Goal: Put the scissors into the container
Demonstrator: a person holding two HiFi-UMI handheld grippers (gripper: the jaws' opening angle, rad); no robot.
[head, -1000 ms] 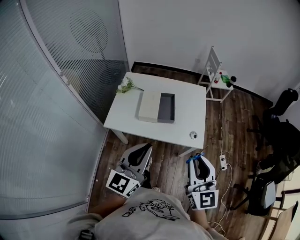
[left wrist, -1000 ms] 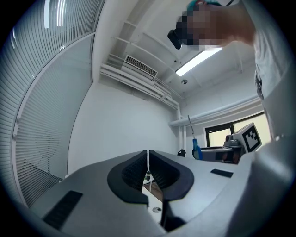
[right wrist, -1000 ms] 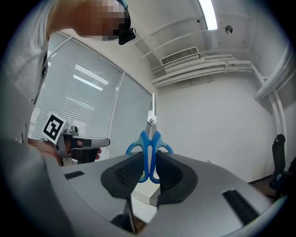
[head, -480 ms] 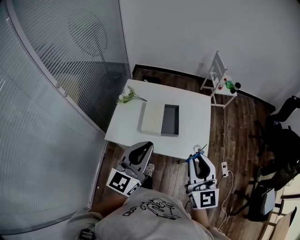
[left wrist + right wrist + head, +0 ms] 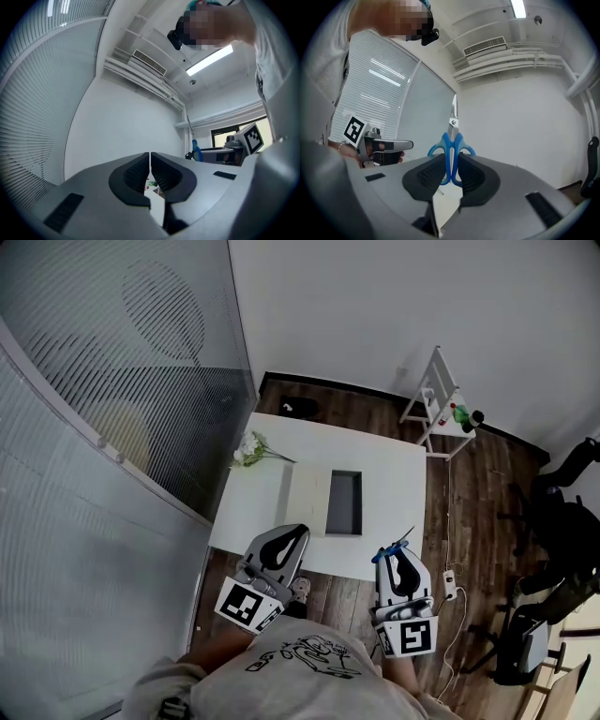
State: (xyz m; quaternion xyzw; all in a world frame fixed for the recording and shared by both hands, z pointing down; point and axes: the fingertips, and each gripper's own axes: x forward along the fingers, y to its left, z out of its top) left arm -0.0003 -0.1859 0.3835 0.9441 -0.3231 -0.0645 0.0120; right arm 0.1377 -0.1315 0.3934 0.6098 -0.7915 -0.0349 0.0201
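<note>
The right gripper [image 5: 451, 171] was clenched on the blue handles of the scissors [image 5: 452, 145], whose closed blades pointed out toward 12 o'clock. The left gripper [image 5: 150, 171] had its jaws pressed together with nothing between them. In the head view the container [image 5: 344, 504] lay open on the white table [image 5: 394, 474], at 11 o'clock from the scissors and apart from them.

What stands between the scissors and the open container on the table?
Nothing visible does: the right gripper holds the scissors, and the container stands open on the table, its lid beside it.
</note>
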